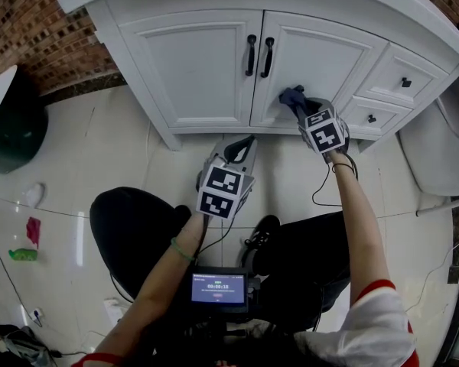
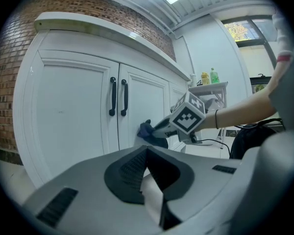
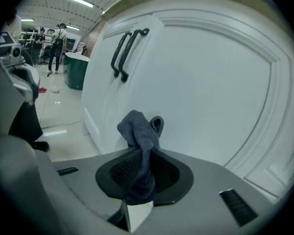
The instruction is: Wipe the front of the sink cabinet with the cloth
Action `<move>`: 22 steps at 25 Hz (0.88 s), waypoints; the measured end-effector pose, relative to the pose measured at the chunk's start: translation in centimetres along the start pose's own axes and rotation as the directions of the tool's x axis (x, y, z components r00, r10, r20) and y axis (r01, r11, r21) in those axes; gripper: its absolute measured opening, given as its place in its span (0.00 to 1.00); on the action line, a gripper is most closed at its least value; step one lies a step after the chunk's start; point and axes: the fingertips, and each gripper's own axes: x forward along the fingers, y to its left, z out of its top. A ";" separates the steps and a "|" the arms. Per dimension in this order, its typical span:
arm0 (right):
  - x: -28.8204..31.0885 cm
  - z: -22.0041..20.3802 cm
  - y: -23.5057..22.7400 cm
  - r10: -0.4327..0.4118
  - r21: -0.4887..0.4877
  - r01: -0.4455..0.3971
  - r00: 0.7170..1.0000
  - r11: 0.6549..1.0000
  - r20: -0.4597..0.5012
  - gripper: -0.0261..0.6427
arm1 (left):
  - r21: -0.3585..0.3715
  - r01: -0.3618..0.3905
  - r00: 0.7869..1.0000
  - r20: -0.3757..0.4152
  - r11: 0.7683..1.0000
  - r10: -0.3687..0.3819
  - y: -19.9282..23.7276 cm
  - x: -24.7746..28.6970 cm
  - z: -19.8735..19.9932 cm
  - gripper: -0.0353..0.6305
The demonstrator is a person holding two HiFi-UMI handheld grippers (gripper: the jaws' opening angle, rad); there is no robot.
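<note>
The white sink cabinet has two doors with black handles and small drawers at the right. A dark blue-grey cloth is bunched between the jaws of my right gripper, which is shut on it. In the head view the cloth touches the lower right part of the right door. My left gripper hangs lower, off the cabinet, above the floor, jaws shut with nothing between them. From the left gripper view I see the cloth against the door and the right gripper.
Brick wall stands left of the cabinet. A dark green bin sits at the far left on the tiled floor. A white fixture is at the right. The person's black-clad legs and shoe lie below.
</note>
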 end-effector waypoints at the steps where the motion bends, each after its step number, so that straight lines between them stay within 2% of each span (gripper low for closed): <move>1: 0.9 -0.9 0.5 0.010 0.001 -0.010 1.000 1.000 -0.020 0.14 | -0.001 0.000 1.000 -0.004 1.000 0.000 0.1 0.1 -0.2 0.08; 11: 6.1 -8.9 4.8 0.079 0.019 -0.077 0.978 0.997 -0.191 0.14 | -0.025 0.002 0.999 -0.042 1.000 -0.003 0.8 1.3 -2.7 0.08; 18: 7.3 -10.9 5.8 0.101 0.005 -0.103 0.964 0.995 -0.246 0.14 | -0.033 0.003 0.999 -0.053 0.999 -0.004 1.2 1.7 -3.4 0.08; 22: 5.4 -8.8 4.9 0.121 -0.094 -0.143 0.970 0.985 -0.210 0.14 | -0.036 -0.001 0.999 -0.049 0.999 -0.001 1.5 1.8 -3.4 0.08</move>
